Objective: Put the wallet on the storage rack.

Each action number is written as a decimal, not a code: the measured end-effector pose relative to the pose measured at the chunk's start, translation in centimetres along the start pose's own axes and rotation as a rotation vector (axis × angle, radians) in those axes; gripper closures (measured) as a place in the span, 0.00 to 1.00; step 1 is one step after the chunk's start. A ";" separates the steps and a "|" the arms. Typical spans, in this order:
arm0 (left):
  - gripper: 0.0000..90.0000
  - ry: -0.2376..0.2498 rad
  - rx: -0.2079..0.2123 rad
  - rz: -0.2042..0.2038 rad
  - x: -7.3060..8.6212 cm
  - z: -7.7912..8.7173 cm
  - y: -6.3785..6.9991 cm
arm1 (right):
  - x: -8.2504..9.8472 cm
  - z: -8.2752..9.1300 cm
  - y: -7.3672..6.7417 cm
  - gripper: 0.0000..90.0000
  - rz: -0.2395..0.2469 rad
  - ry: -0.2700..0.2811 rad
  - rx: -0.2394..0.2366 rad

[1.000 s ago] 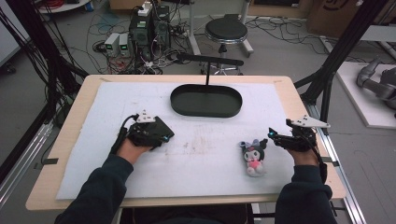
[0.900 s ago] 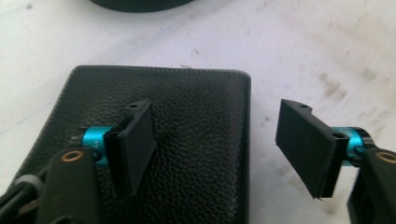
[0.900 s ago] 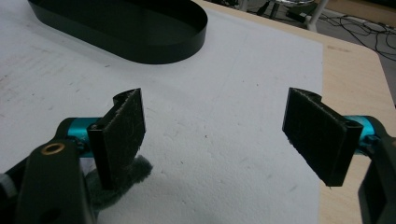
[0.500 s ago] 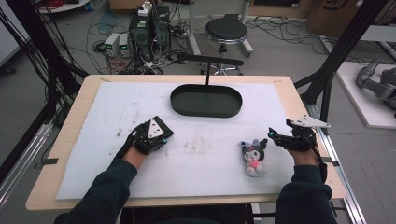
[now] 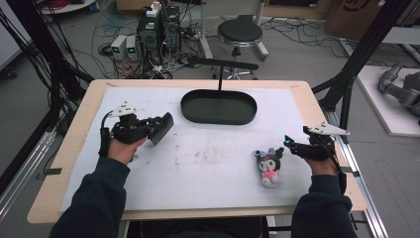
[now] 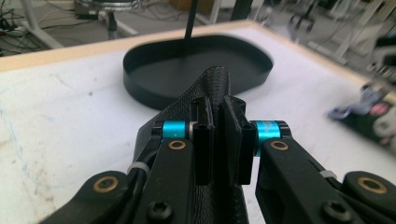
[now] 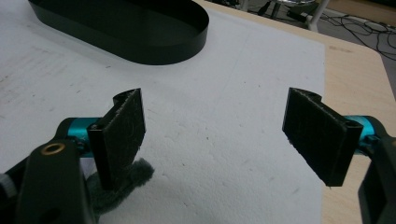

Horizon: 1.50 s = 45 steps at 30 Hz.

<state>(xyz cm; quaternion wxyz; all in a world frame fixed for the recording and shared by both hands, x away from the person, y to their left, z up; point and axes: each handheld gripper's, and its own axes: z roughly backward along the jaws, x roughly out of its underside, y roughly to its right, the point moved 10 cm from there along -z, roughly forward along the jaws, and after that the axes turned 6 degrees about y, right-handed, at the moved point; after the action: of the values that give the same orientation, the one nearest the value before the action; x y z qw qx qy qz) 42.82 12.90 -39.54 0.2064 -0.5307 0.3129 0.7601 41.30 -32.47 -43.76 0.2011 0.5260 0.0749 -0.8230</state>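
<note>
1. Left gripper [image 5: 157,126]: jaws closed tight on a flat black leather-textured piece [image 5: 161,128], seemingly a wallet or pouch. In the left gripper view the black piece [image 6: 215,93] stands pinched edge-on between the two pads and projects beyond them. It is held clear of the mat, over the left part of the table.

2. Right gripper [image 5: 293,144]: jaws spread wide with nothing between them. In the right gripper view the pads [image 7: 122,122] stand well apart over bare white mat.

3. Plush toy [image 5: 269,162]: a small dark-and-pink figure lying on the mat just beside the right gripper, on its left, not touched by it. A grey fuzzy part of it [image 7: 126,184] shows low beside the near jaw in the right gripper view.

4. Black oval tray [image 5: 219,117]: at the far centre of the mat, well apart from both grippers; a thin post [image 5: 220,77] rises at its far edge. Its interior appears bare.

5. White mat [image 5: 208,173]: covers most of the wooden table [image 5: 74,134]; faint scuff marks at its centre.
</note>
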 end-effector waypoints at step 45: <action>0.62 -0.035 -0.065 0.008 1.3 -3.7 -0.9 | 0.0 -0.1 -0.2 0.24 0.008 0.001 -0.005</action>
<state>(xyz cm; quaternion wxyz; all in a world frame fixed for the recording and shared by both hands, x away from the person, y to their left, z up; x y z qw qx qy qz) 45.44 10.97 -41.84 0.1917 -0.5226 0.2865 0.7798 41.33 -32.27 -43.81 0.2057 0.5261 0.0747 -0.8218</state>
